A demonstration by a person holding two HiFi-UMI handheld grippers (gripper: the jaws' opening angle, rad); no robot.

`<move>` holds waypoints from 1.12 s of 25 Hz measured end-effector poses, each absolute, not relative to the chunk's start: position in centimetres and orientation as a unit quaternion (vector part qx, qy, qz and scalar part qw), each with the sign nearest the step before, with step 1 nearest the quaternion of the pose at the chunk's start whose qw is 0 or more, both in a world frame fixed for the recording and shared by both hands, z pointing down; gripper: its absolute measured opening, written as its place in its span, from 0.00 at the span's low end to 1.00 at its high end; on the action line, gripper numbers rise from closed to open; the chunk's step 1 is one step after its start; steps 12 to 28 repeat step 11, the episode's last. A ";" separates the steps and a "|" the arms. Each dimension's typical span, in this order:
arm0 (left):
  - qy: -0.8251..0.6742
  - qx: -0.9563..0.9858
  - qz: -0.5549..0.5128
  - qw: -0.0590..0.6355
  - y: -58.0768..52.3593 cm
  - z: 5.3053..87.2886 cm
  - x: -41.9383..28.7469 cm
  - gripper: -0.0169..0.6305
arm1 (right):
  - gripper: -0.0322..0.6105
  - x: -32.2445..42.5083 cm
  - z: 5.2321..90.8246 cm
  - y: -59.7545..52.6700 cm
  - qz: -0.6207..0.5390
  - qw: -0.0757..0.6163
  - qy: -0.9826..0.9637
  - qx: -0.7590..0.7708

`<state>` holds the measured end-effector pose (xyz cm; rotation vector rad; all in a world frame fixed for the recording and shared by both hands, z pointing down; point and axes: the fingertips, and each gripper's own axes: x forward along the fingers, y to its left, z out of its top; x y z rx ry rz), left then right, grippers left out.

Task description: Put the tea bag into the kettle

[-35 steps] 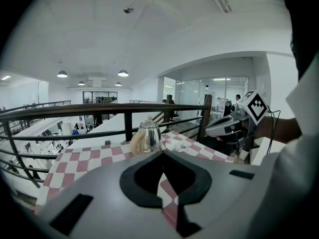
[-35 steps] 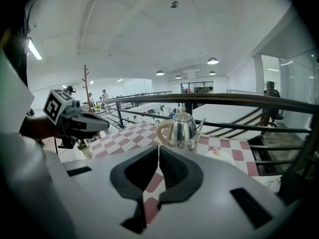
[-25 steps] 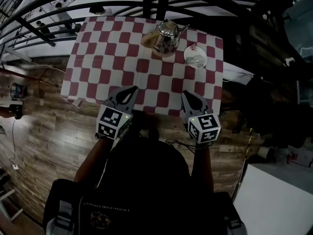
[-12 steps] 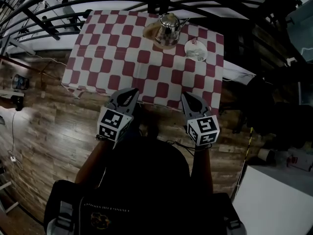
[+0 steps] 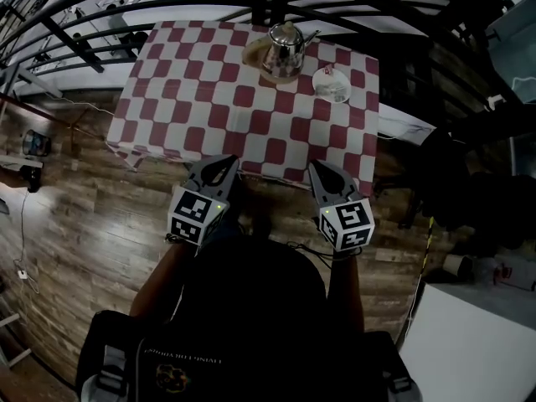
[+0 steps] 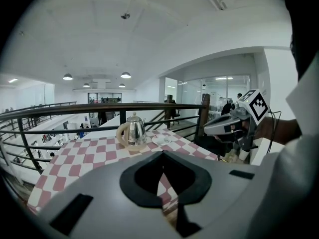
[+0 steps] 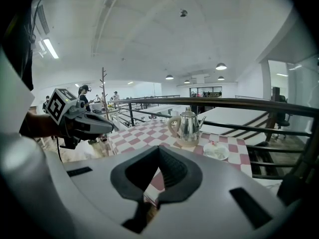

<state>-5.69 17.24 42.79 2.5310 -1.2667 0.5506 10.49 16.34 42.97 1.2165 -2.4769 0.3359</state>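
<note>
- since a second ago the table (image 5: pixel 167 99) sits higher in my head view, and both gripper tips now reach only to about its near edge.
- kettle (image 5: pixel 283 48): upright on a round mat at the far side, lid on, spout to the right.
- left gripper (image 5: pixel 224 161): tongs pressed together, nothing in them.
- right gripper (image 5: pixel 316 167): likewise pressed together and empty.
- saucer (image 5: pixel 345 95): just right of the kettle, apart from it.
- tea bag (image 7: pixel 214 147): appears to lie on the saucer; too small to read its string.
- step in hand, as i judge it: approach. i would close in over the cloth, spread the right tongs before reaching the saucer, and keep the left for the lid.
</note>
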 end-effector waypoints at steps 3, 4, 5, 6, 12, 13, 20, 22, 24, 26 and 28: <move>-0.435 0.871 0.190 0.126 17.2 42.7 -5.5 0.04 | 0.07 10.5 42.9 16.6 0.117 0.179 -0.877 0.430; -0.434 0.872 0.190 0.125 17.2 42.7 -5.4 0.04 | 0.08 10.5 42.9 16.6 0.117 0.179 -0.877 0.429; -0.433 0.872 0.190 0.126 17.3 42.7 -5.3 0.04 | 0.07 10.5 42.9 16.7 0.117 0.179 -0.877 0.429; -0.433 0.872 0.190 0.127 17.3 42.8 -5.3 0.04 | 0.08 10.6 43.0 16.7 0.118 0.179 -0.877 0.429; -0.431 0.872 0.193 0.130 17.5 43.1 -5.2 0.04 | 0.07 10.6 43.0 16.7 0.118 0.180 -0.877 0.429; -0.431 0.872 0.193 0.130 17.5 43.1 -5.2 0.04 | 0.07 10.6 43.0 16.7 0.118 0.180 -0.877 0.429; -0.431 0.872 0.193 0.130 17.5 43.1 -5.2 0.04 | 0.07 10.6 43.0 16.7 0.118 0.180 -0.877 0.429; -0.431 0.872 0.193 0.130 17.5 43.1 -5.2 0.04 | 0.07 10.6 43.0 16.7 0.118 0.180 -0.877 0.429; -0.431 0.872 0.193 0.130 17.5 43.1 -5.2 0.04 | 0.07 10.6 43.0 16.7 0.118 0.180 -0.877 0.429; -0.431 0.872 0.193 0.130 17.5 43.1 -5.2 0.04 | 0.07 10.6 43.0 16.7 0.118 0.180 -0.877 0.429; -0.431 0.872 0.193 0.130 17.5 43.1 -5.2 0.04 | 0.07 10.6 43.0 16.7 0.118 0.180 -0.877 0.429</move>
